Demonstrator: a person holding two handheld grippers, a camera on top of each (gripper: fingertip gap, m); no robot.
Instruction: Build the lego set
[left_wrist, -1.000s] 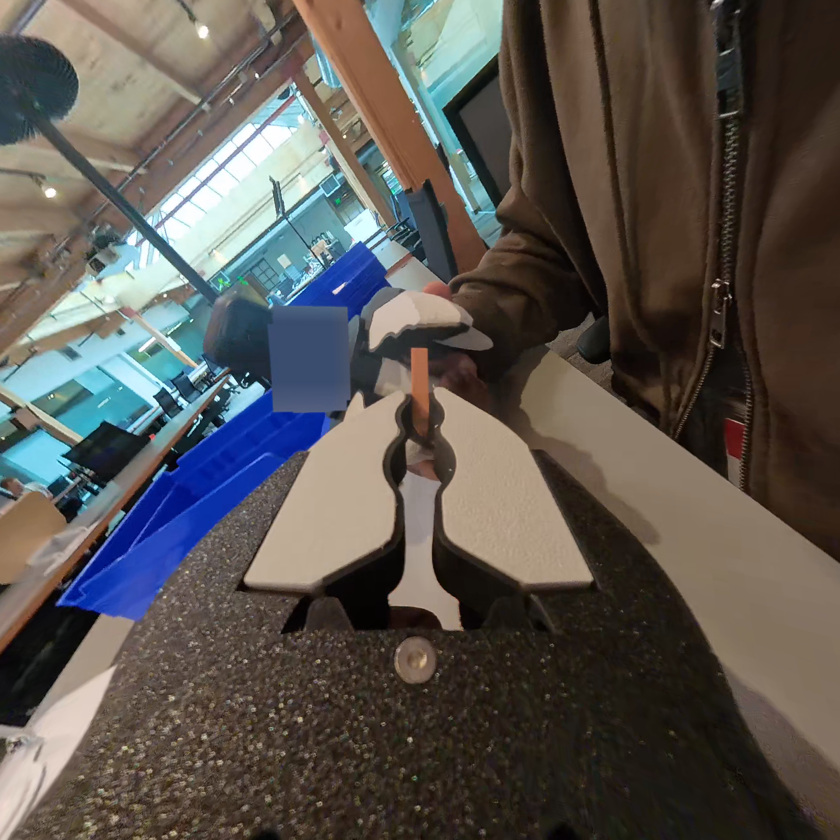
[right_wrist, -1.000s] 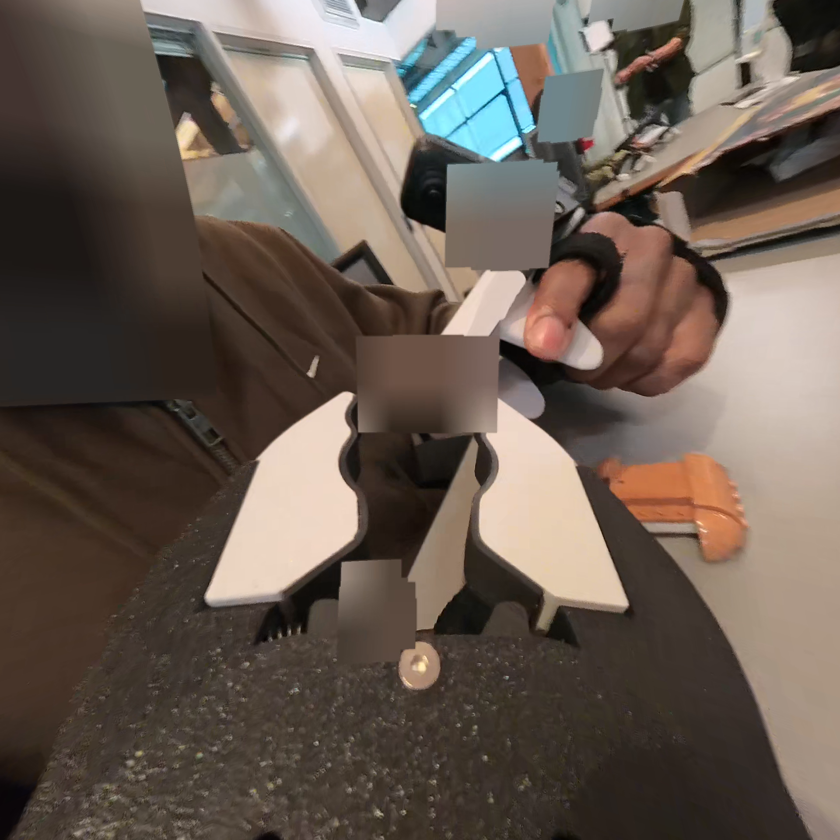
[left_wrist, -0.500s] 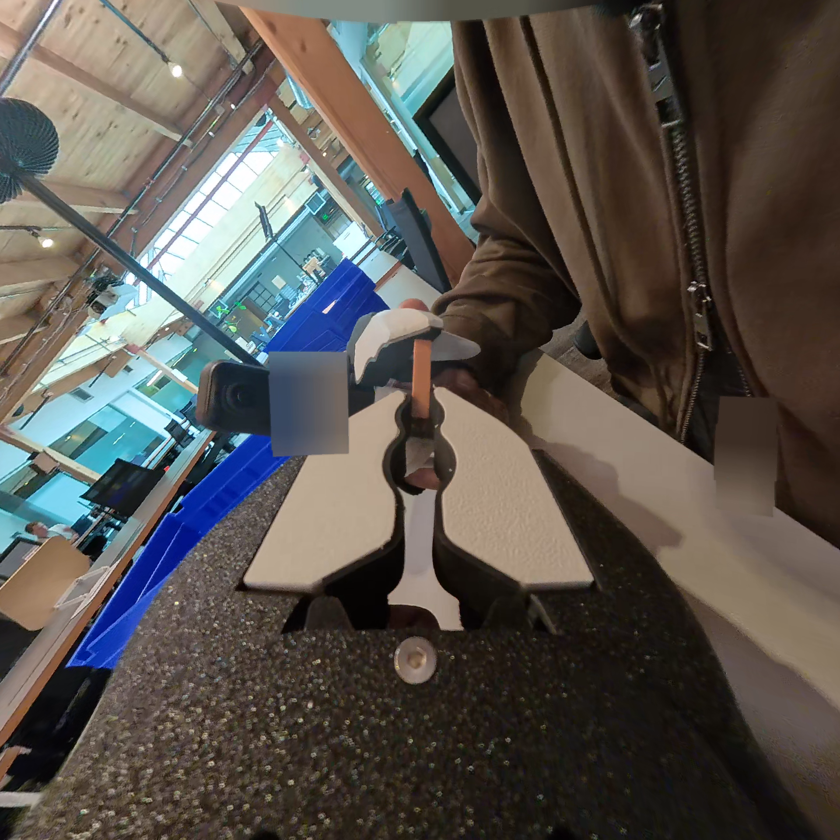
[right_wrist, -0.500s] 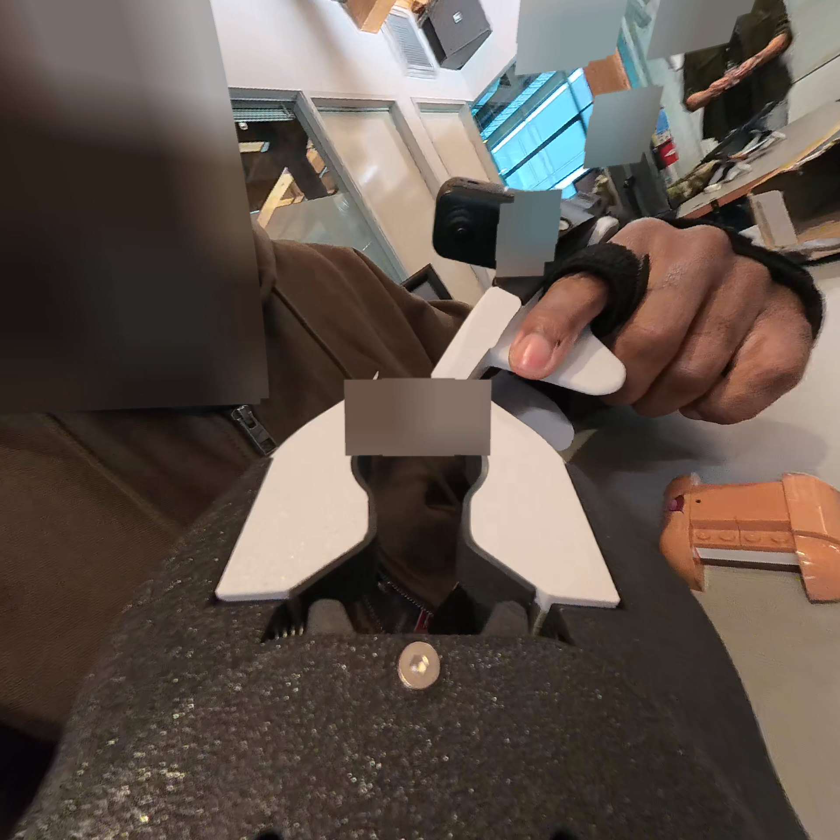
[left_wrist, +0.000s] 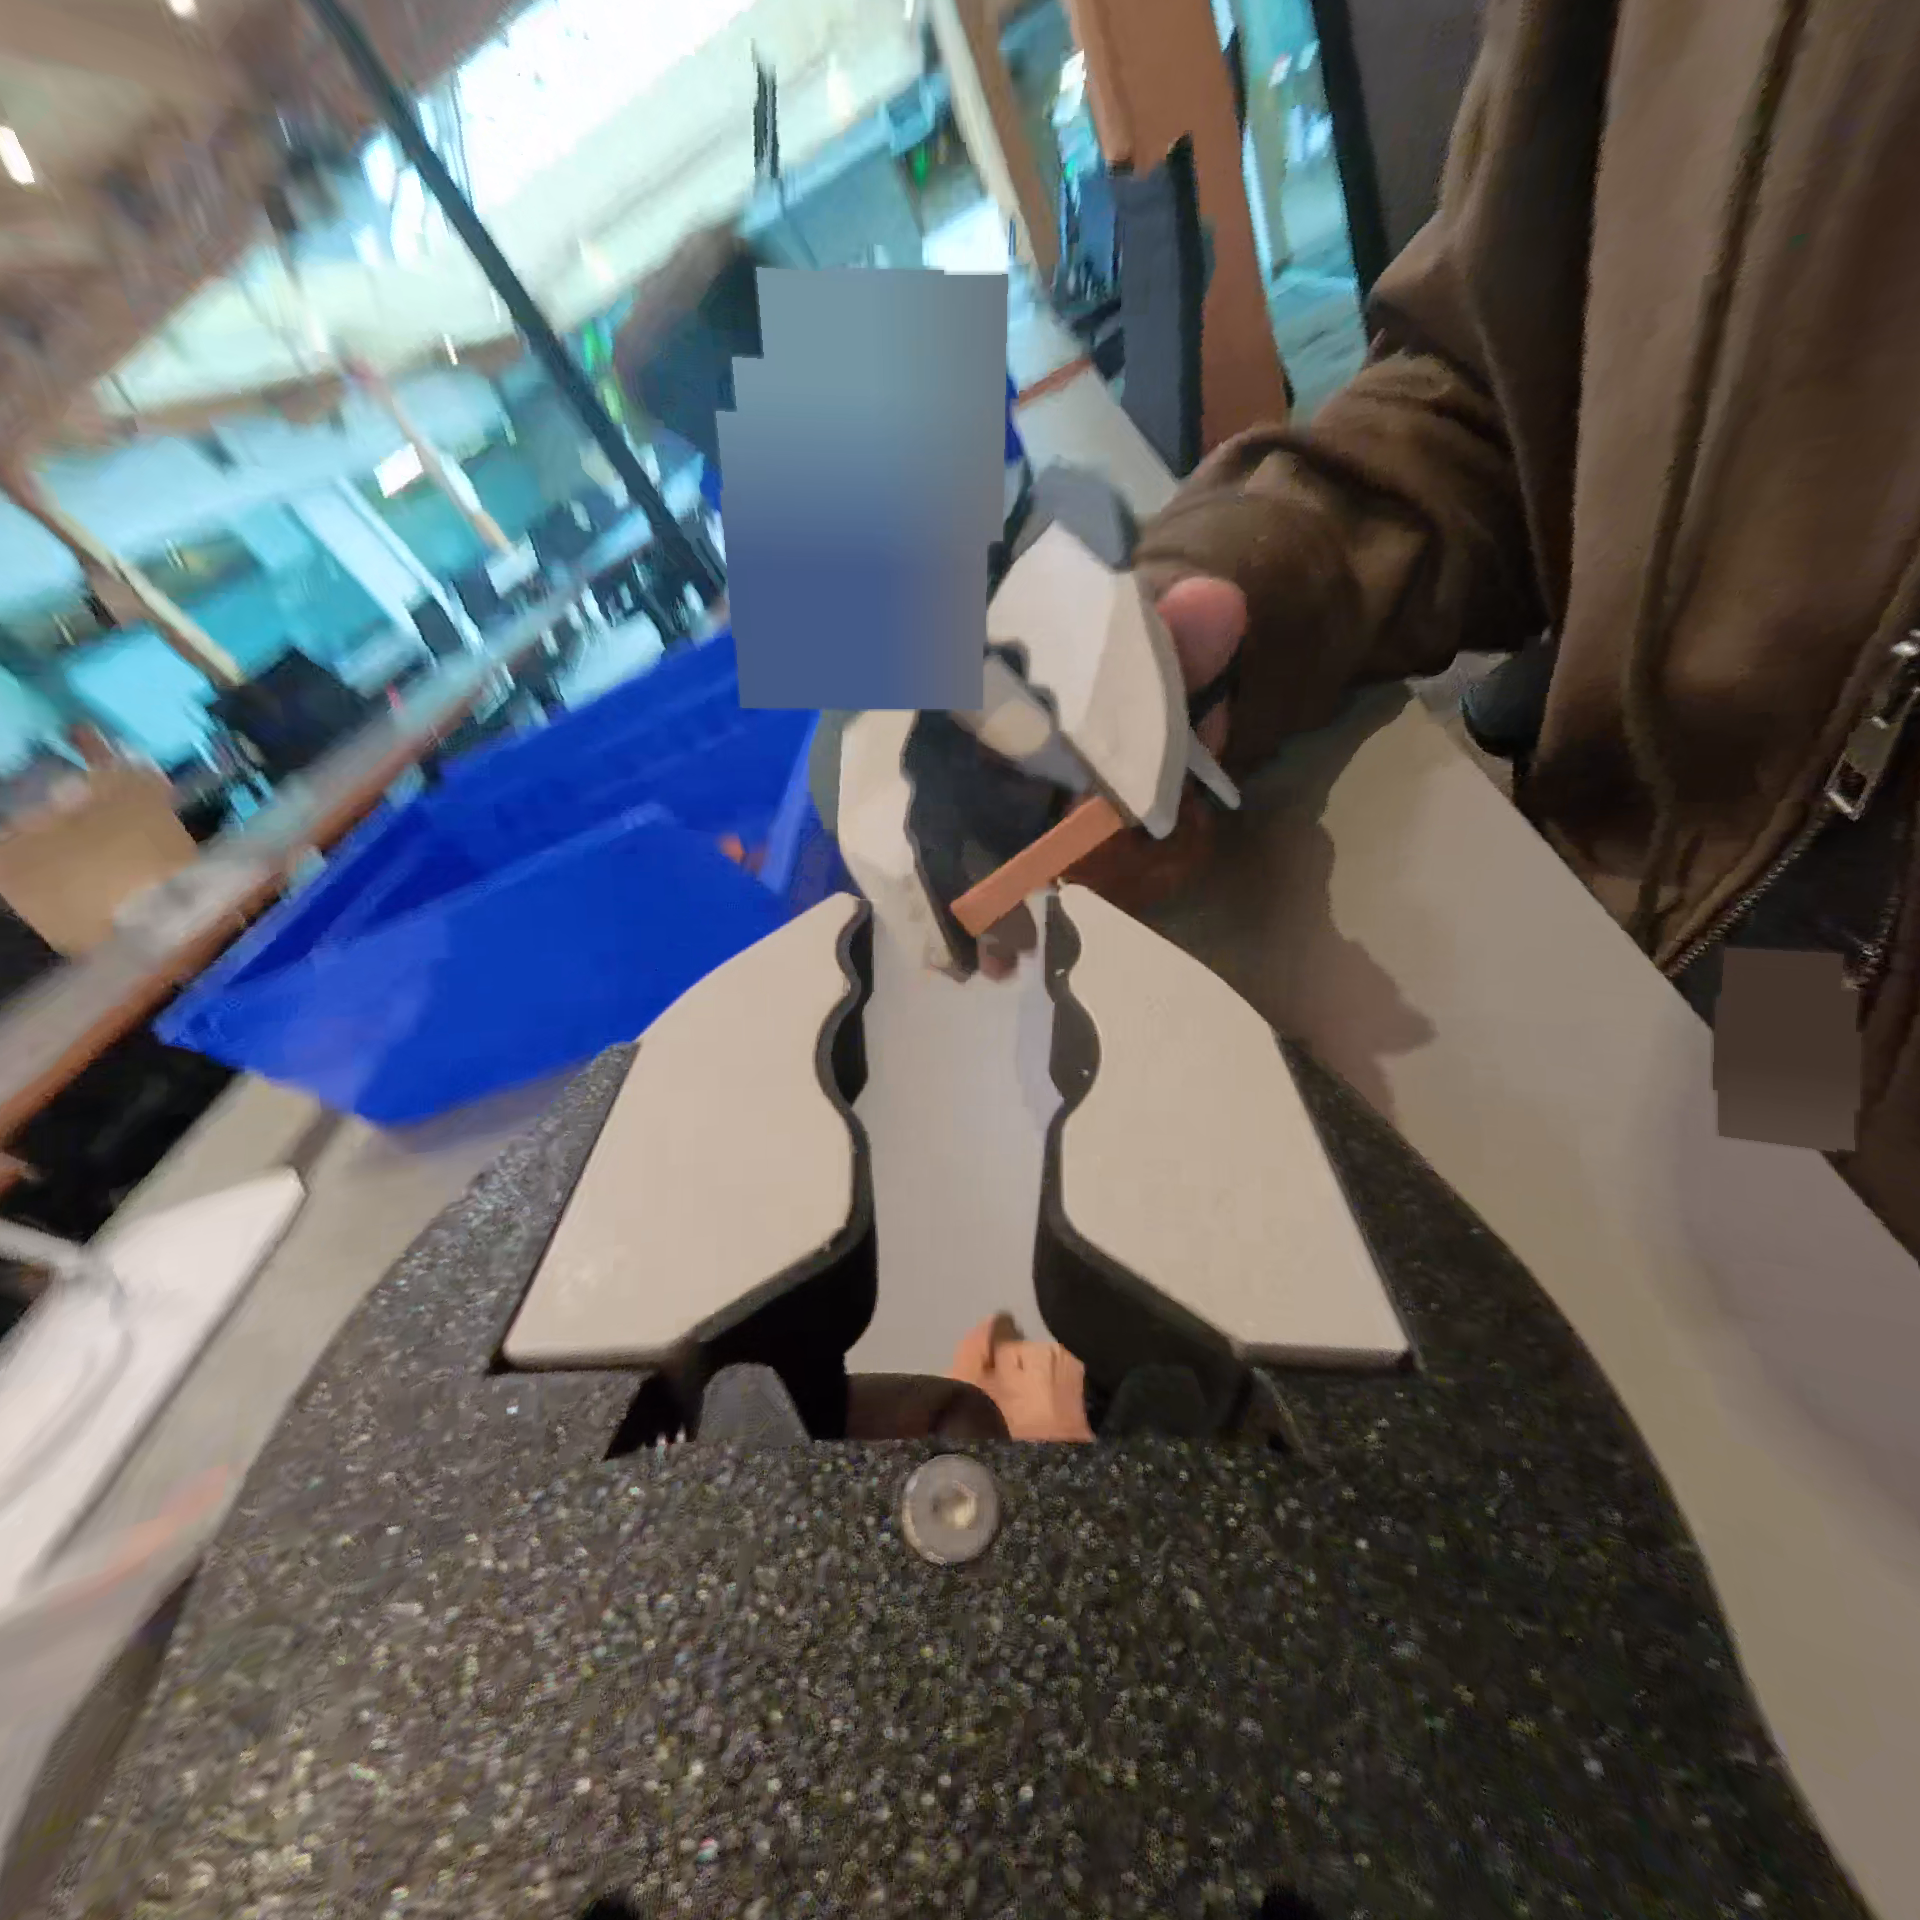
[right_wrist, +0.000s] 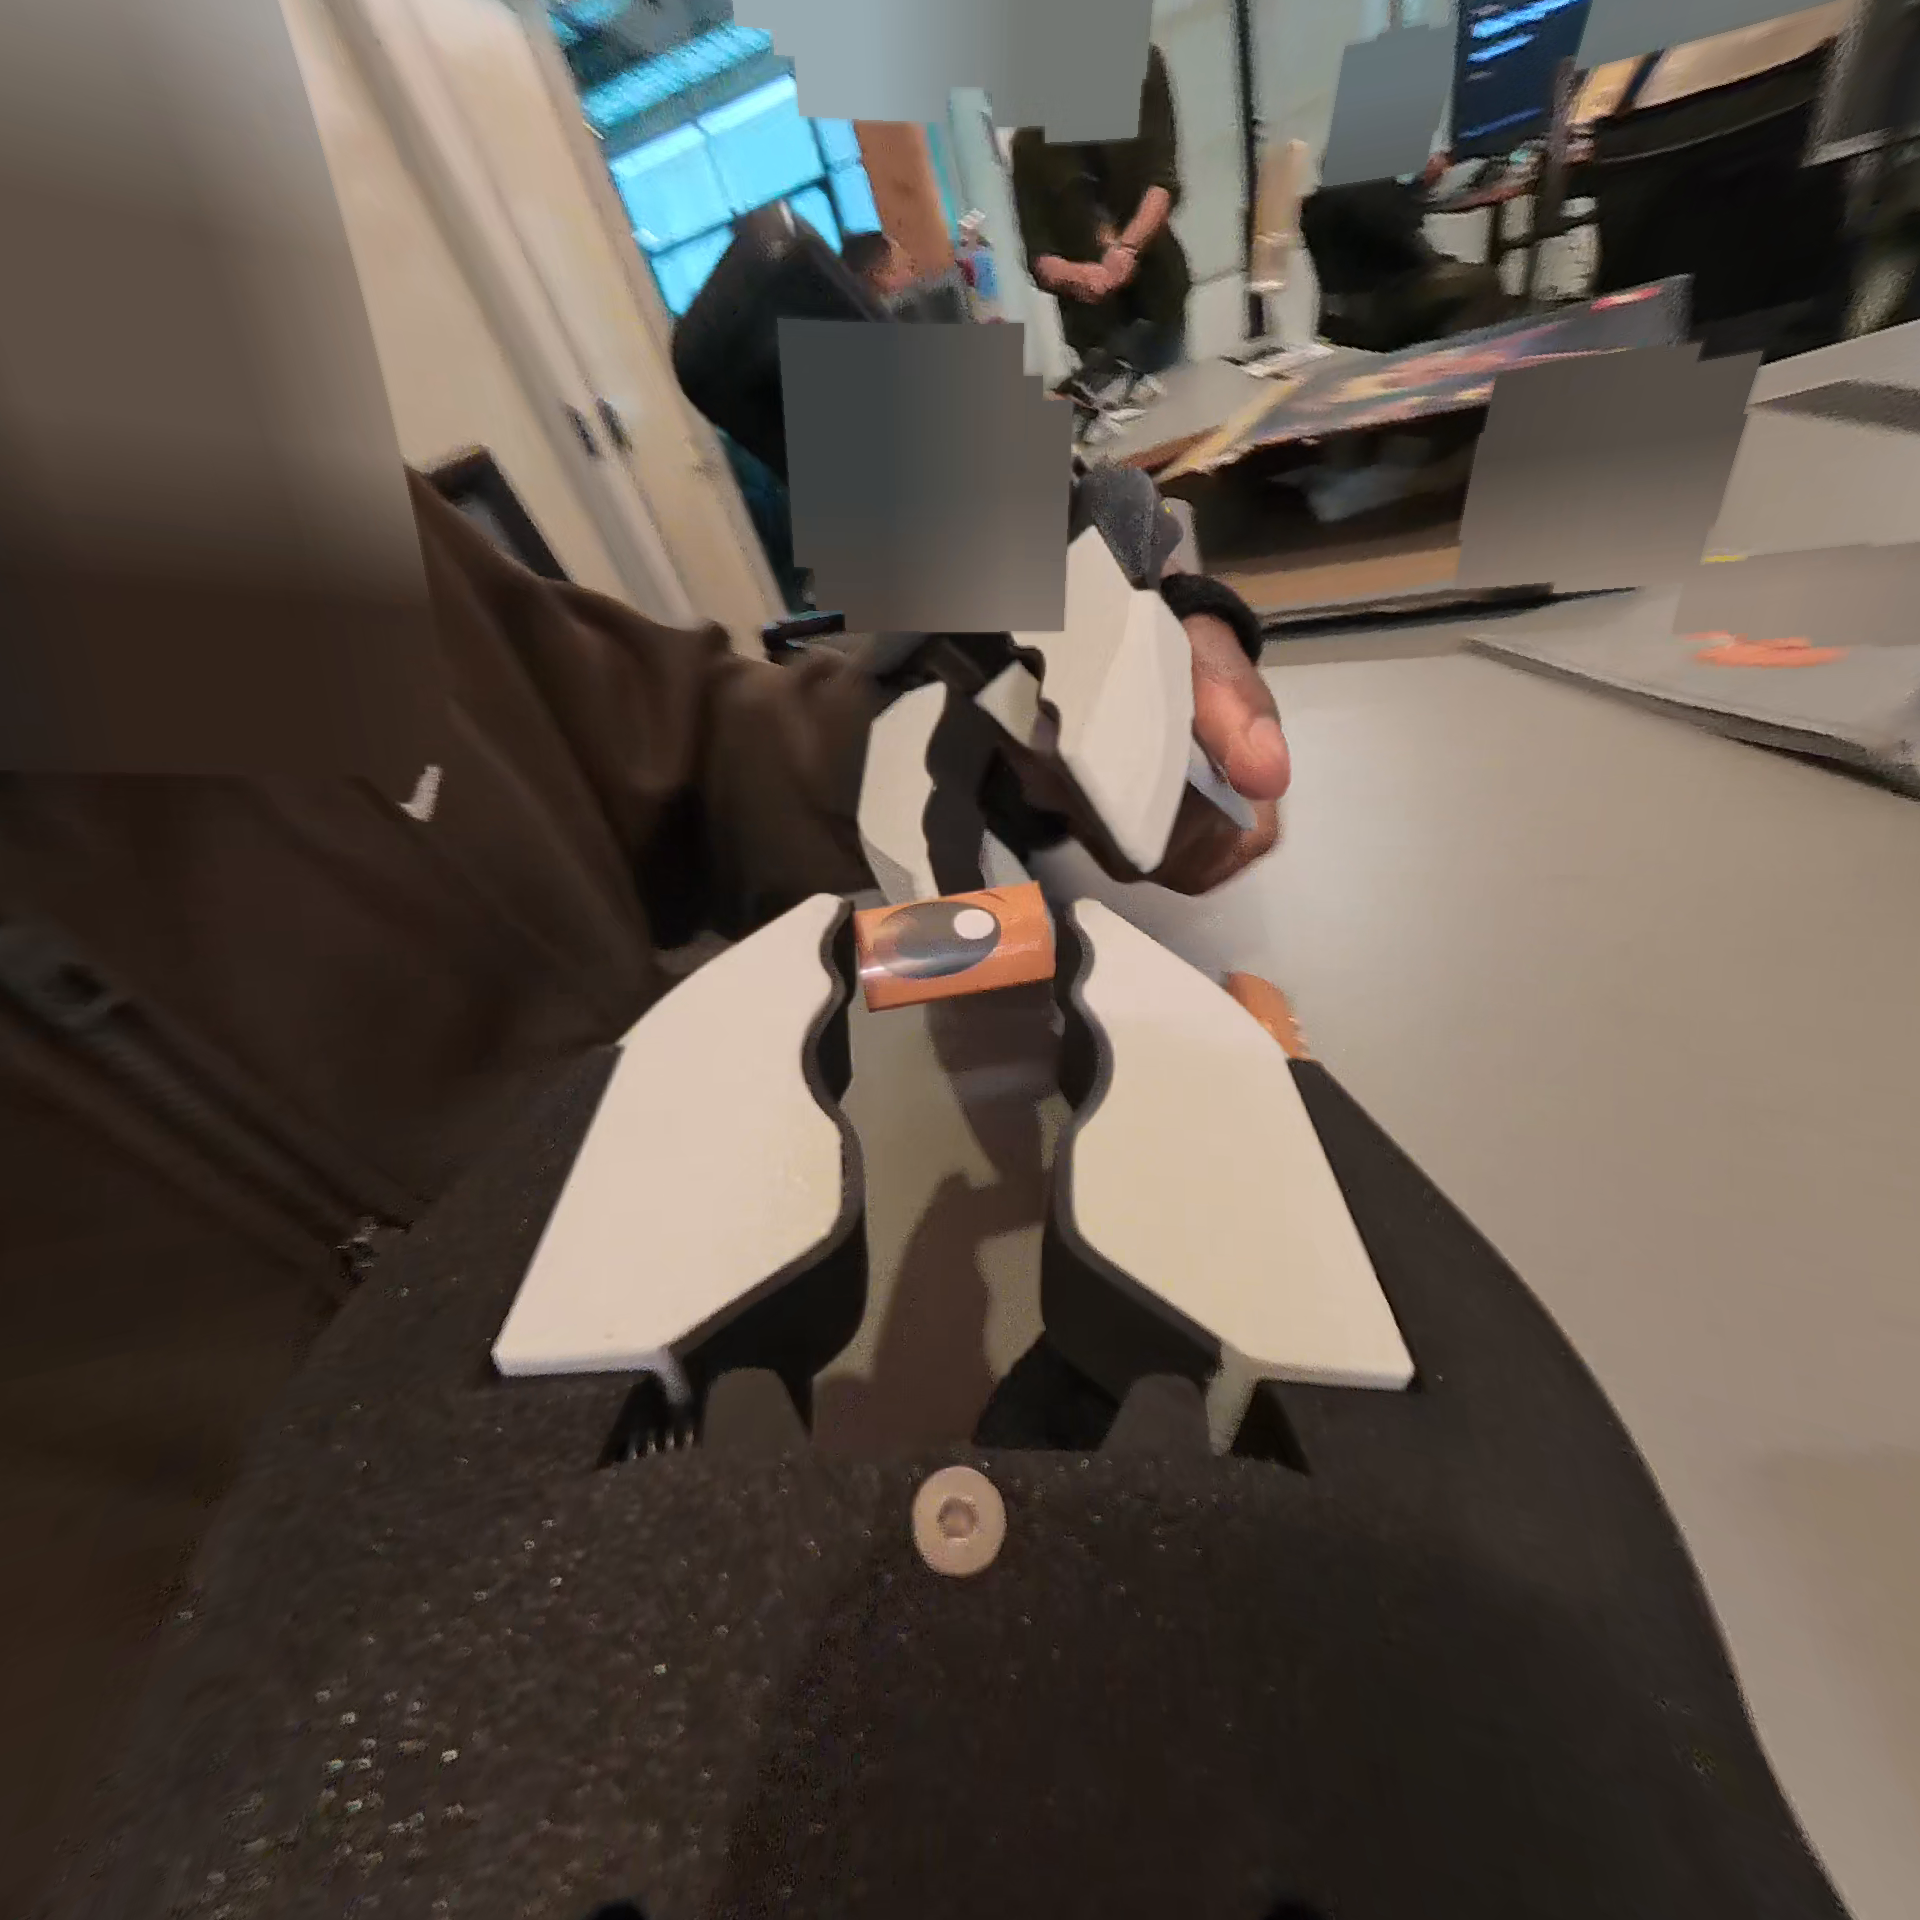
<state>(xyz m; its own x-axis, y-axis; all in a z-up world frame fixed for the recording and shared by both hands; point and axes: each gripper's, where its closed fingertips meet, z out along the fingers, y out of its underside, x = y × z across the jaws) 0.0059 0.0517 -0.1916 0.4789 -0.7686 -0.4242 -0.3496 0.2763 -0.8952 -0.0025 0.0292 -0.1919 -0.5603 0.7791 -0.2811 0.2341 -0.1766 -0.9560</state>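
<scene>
Underneath, pale grey table (right_wrist: 1558, 1039), blurred workshop.

Two grippers (left_wrist: 956, 914) (right_wrist: 951, 925), one orange eye-printed brick (right_wrist: 954, 943), two blue bins (left_wrist: 499, 935) on one counter (left_wrist: 1558, 1299).

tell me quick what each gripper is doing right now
left gripper: open, holding nothing.
right gripper: closed on the orange lego tile with a printed eye, held between its fingertips.
</scene>
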